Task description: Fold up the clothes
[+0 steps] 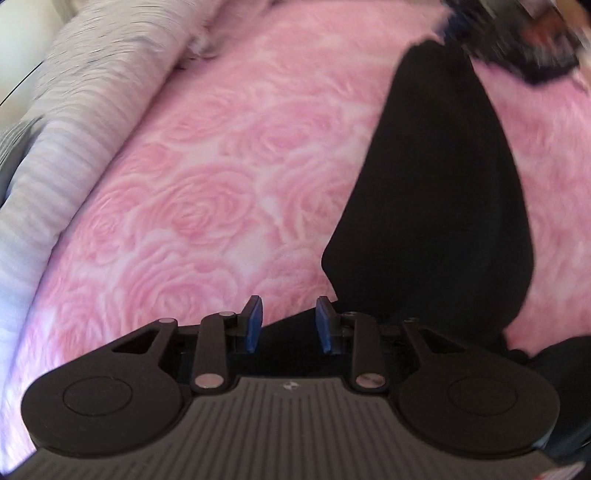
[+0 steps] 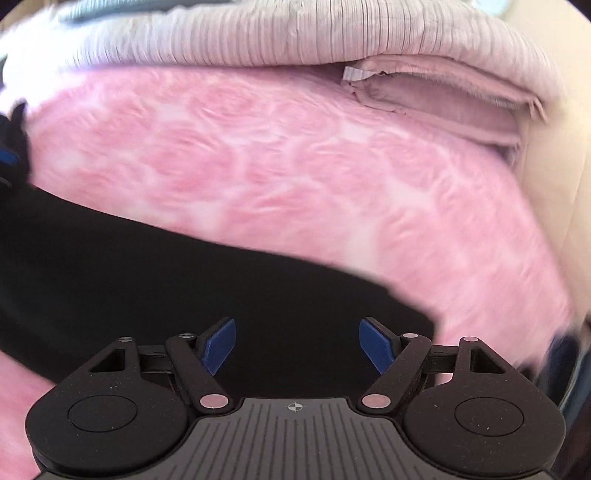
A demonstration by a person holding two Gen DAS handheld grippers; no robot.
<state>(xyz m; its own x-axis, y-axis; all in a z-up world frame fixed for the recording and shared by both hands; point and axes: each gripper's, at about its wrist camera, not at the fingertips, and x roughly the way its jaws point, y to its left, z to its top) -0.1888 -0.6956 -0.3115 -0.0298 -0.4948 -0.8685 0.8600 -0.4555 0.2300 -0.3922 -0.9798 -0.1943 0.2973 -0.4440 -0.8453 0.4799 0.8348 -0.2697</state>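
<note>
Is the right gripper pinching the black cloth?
Apart. The right wrist view shows the right gripper wide open, blue pads clear of the black cloth lying beyond.

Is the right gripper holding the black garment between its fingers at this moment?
No, the right gripper is open above the black garment, nothing pinched between its blue fingers.

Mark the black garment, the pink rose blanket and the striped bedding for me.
black garment [image 1: 436,192]: left wrist view, middle of the cloth.
pink rose blanket [image 1: 207,206]: left wrist view, bare patch.
striped bedding [image 2: 295,33]: right wrist view, ribbed top.
</note>
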